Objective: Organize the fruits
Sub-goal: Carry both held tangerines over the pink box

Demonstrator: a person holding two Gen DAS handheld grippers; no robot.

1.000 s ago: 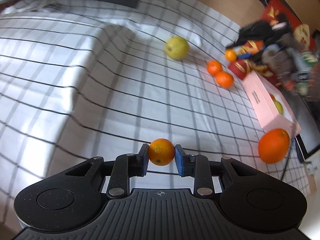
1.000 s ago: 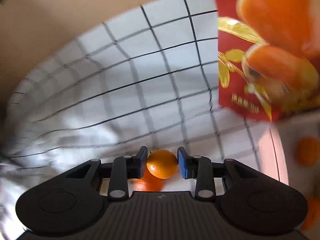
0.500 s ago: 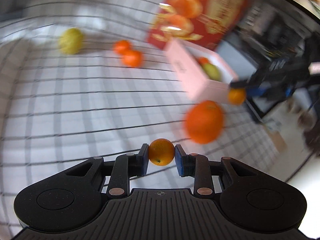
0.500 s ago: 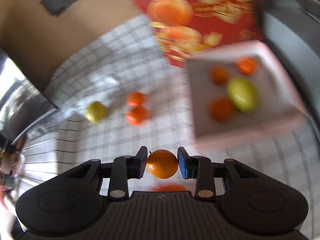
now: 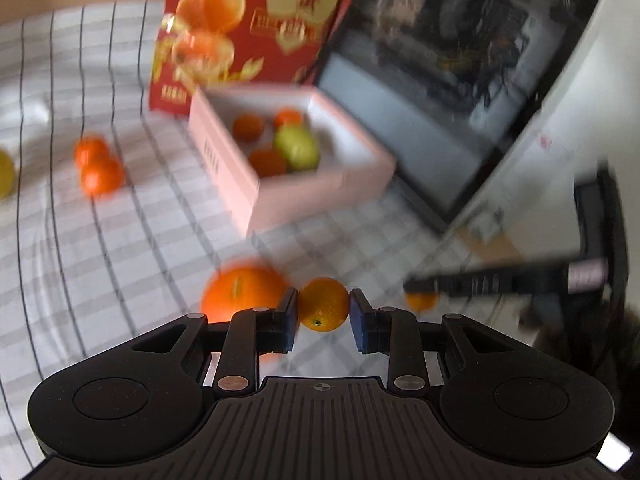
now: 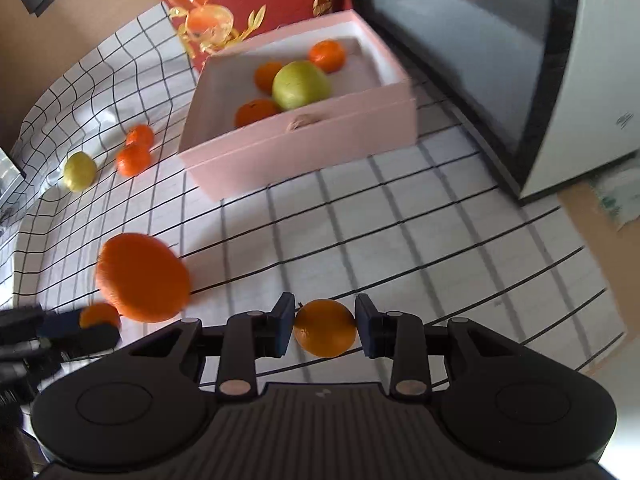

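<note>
Left claw (image 5: 323, 315) grips a small orange (image 5: 324, 310), right claw (image 6: 325, 330) grips another mandarin (image 6: 325, 328), pink box (image 6: 304, 148) ahead

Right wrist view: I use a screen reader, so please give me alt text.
The right claw grips a small orange above a checked tablecloth. Ahead, a pink box holds three oranges and a green fruit; a large orange lies left.

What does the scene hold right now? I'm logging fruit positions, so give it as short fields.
left tool: shut on a small orange
right tool: shut on a second small orange
pink box: open; three oranges and a green fruit inside
loose on cloth: big orange, two small oranges, yellow-green fruit
</note>
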